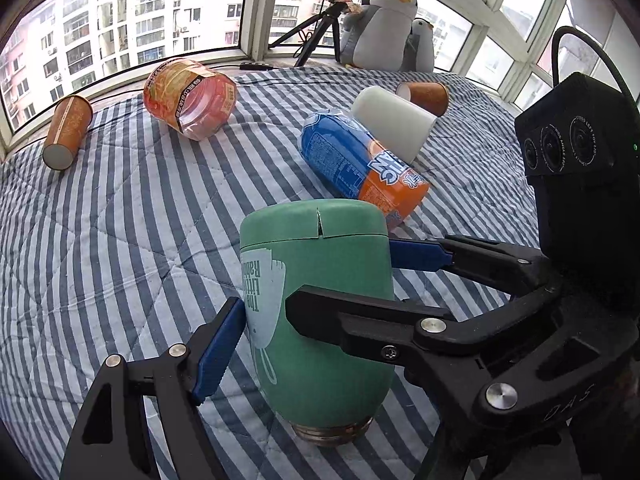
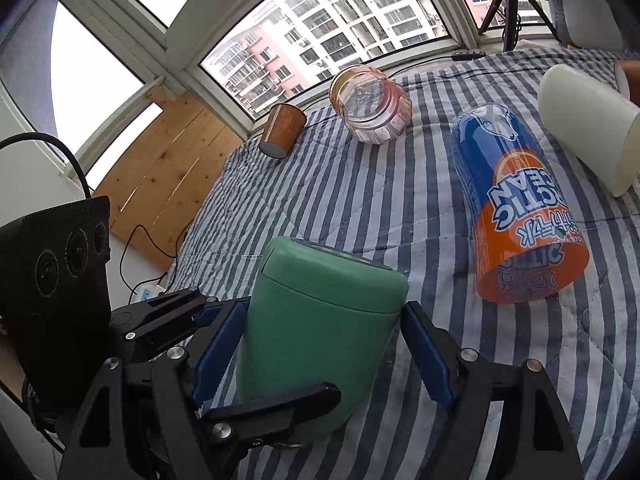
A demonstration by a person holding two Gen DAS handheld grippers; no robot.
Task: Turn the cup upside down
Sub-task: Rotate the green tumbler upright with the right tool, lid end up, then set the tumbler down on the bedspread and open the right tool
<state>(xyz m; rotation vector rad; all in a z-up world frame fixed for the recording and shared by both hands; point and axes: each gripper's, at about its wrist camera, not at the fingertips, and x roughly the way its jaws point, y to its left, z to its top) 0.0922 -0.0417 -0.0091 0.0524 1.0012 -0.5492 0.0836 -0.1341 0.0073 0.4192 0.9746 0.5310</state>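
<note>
**Ana:** Left wrist view first: where is the cup [image 1: 320, 240]?

**Ben:** It stands on the striped bedspread [image 1: 120, 220] with its flat base up and its threaded metal mouth down against the cloth. It leans a little and is not quite plumb.

**Ana:** So the flip itself looks done?

**Ben:** I'd judge so. The mouth is underneath and seems to bear on the cloth. As far as I can tell, what is left is to let go, draw both tools back, and check that the cup stands alone.

**Ana:** What about the left gripper [image 1: 324, 332]?

**Ben:** Its fingers straddle the cup's lower body. One blue pad [image 1: 220, 352] lies right against the cup's side. The other finger is hidden behind the second tool, so I cannot tell whether this gripper is clamped or loose.

**Ana:** And the right gripper [image 2: 320, 320]?

**Ben:** In its own view the jaws are spread around the cup's upper half. The near-left pad [image 2: 216, 352] is just beside the wall. The other pad [image 2: 428, 356] stands apart from it, with stripes showing in the gap. It reads as parted, holding nothing firmly.

**Ana:** Any risk?

**Ben:** The lean. The narrow mouth is a small footing on soft cloth, so a careless pull-away could tip the cup toward the blue and orange bottle [image 1: 360, 164] lying near it.
</note>
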